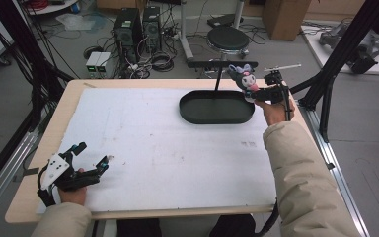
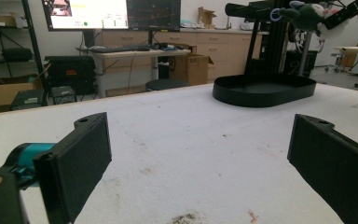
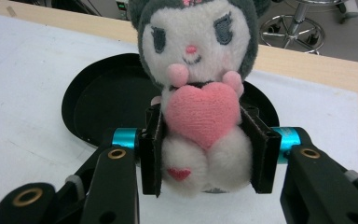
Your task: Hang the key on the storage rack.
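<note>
A plush toy [image 3: 200, 84] with a grey hood, white face and pink heart is clamped at the body between the pads of my right gripper [image 3: 205, 149]. In the high view that right gripper [image 1: 256, 93] holds the plush toy [image 1: 244, 80] in the air over the right end of the black oval tray [image 1: 187, 111]. The tray [image 3: 98, 107] lies below and behind the toy, with nothing in it. My left gripper [image 1: 93, 159] rests low at the table's front left, jaws wide apart, nothing between them. The left gripper view shows the tray [image 2: 261, 95] far off.
A white mat [image 1: 168, 148] covers most of the wooden table [image 1: 54, 128]. A black stool [image 1: 227, 39], computer towers [image 1: 128, 29] and cables stand on the floor beyond the far edge. A black frame post [image 1: 348, 44] rises at the right.
</note>
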### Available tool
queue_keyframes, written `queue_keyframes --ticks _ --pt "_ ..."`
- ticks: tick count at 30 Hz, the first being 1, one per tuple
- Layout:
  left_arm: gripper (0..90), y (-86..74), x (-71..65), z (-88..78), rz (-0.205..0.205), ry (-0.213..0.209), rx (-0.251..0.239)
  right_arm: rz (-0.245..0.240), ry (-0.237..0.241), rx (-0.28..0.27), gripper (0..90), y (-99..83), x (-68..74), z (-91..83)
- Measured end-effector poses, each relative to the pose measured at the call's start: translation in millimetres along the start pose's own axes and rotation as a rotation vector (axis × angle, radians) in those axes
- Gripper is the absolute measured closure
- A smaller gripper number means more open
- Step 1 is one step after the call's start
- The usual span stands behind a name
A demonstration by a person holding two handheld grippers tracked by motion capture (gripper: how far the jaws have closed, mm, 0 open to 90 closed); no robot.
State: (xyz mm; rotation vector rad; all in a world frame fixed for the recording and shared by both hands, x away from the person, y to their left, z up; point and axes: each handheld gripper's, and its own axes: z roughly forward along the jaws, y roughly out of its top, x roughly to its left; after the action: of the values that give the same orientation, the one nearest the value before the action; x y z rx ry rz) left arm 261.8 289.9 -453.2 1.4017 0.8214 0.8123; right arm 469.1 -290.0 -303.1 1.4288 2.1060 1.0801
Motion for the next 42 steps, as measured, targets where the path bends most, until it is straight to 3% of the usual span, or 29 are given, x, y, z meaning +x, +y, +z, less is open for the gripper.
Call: queue_keyframes --ticks 12,24,30,32,33,34,35,36,37,40,42 --pt "6.4 -0.1 -0.1 0.2 -0.001 0.000 -0.001 0.014 0.010 0.042 56.0 -12.2 -1.6 20.0" --pt "6.5 0.1 0.3 0.5 -0.003 0.002 0.007 0.042 0.038 0.047 55.1 -20.8 -8.0 47.7" --pt "6.5 0.2 0.3 0.6 -0.002 0.001 0.008 0.031 0.037 0.061 53.0 -21.1 -8.7 53.2" --pt "6.5 0.2 0.4 0.6 -0.001 0.002 0.009 0.031 0.111 0.068 40.4 -22.2 -10.9 56.3" --pt "6.5 0.2 0.3 0.7 -0.002 0.001 0.008 0.031 0.111 0.068 40.4 -22.2 -10.9 56.3" --pt "6.5 0.2 0.3 0.6 0.000 0.001 0.009 0.027 0.117 0.066 30.6 -22.5 -10.7 57.0" --pt "6.4 0.2 0.2 0.7 -0.001 0.001 0.008 0.040 0.130 0.059 12.4 -23.3 -8.9 55.3" --pt "6.4 0.2 0.3 0.6 -0.002 0.000 0.009 0.040 0.130 0.059 12.4 -23.3 -8.9 55.3" --pt "6.5 0.2 0.4 0.6 -0.001 0.001 0.008 0.039 0.106 0.044 3.0 -23.6 -5.7 52.9" --pt "6.4 0.1 0.0 0.4 0.001 -0.001 0.004 -0.018 0.103 0.020 0.6 -23.2 3.1 39.6" --pt "6.4 -0.1 -0.3 0.2 -0.001 0.000 -0.003 -0.027 0.118 0.002 0.6 -25.6 9.1 27.8"
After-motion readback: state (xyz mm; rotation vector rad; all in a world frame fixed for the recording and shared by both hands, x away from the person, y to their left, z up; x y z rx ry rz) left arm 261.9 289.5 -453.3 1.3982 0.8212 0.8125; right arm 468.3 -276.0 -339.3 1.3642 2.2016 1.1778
